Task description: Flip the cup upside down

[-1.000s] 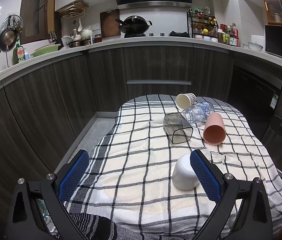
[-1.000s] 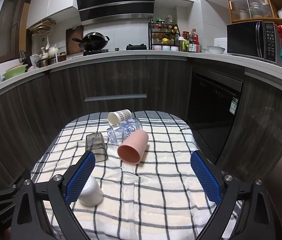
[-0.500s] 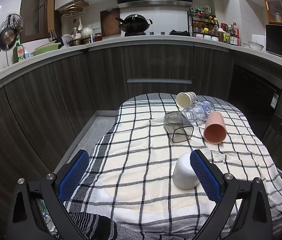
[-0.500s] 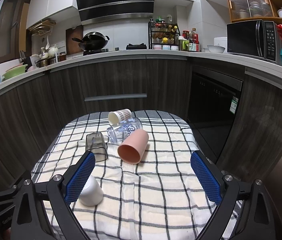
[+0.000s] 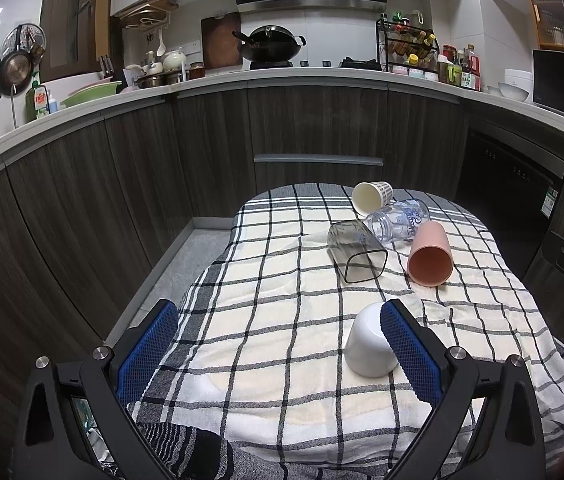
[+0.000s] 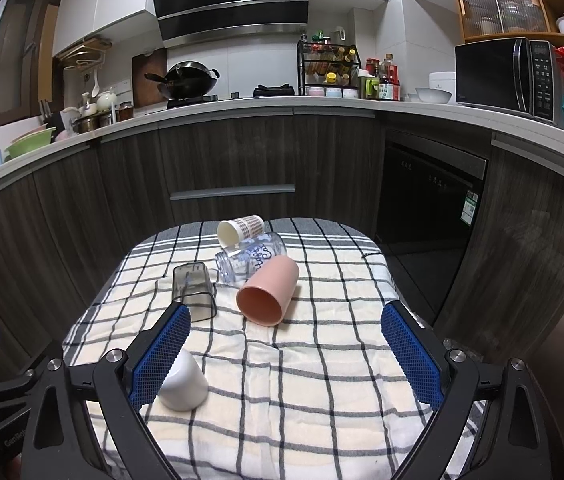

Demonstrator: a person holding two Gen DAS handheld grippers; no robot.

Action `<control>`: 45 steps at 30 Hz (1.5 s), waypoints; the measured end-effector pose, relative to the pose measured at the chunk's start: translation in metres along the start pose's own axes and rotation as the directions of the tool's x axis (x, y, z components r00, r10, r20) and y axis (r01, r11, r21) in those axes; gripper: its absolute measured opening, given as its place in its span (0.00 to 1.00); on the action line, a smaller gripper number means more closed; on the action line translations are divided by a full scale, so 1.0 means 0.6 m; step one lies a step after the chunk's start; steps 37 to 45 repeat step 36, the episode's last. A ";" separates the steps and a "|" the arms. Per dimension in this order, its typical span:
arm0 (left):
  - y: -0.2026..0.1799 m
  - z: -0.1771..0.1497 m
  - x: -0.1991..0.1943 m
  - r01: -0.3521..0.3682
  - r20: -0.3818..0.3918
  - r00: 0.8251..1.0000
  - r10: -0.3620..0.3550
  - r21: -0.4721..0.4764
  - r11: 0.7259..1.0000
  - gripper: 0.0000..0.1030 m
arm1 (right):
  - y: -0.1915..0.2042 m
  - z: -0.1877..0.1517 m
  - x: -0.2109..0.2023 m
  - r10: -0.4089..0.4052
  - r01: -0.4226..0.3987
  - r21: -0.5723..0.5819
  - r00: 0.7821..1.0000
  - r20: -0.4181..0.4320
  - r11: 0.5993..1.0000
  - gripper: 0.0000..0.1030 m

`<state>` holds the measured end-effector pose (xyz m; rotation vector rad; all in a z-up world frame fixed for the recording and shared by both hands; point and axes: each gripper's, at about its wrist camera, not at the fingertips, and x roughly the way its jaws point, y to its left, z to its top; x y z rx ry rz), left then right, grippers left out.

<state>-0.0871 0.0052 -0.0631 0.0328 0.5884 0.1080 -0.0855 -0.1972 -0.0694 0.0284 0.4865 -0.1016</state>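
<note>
A white cup stands upside down on the checked cloth, partly behind my left gripper's right finger; it also shows in the right wrist view. A pink cup, a smoky square tumbler, a clear printed jar and a patterned paper cup lie on their sides farther back. My left gripper is open and empty above the cloth. My right gripper is open and empty, short of the pink cup.
The checked cloth covers a small table with drops on all sides. Dark cabinets and a worktop with a wok curve behind. A dishwasher front stands to the right, a microwave above it.
The left wrist view has crept slightly nearer the cups. Both grippers stay open and no cup has moved.
</note>
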 end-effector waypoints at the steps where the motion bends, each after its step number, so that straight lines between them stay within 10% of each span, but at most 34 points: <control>1: 0.001 0.001 0.000 0.001 0.000 1.000 -0.001 0.000 1.000 1.00 | 0.001 0.000 0.000 0.000 0.000 0.000 1.000 -0.001 1.000 0.94; 45: 0.004 0.005 -0.009 0.022 0.013 1.000 -0.022 -0.022 1.000 1.00 | 0.004 -0.005 0.004 0.005 -0.005 0.001 1.000 -0.008 1.000 0.94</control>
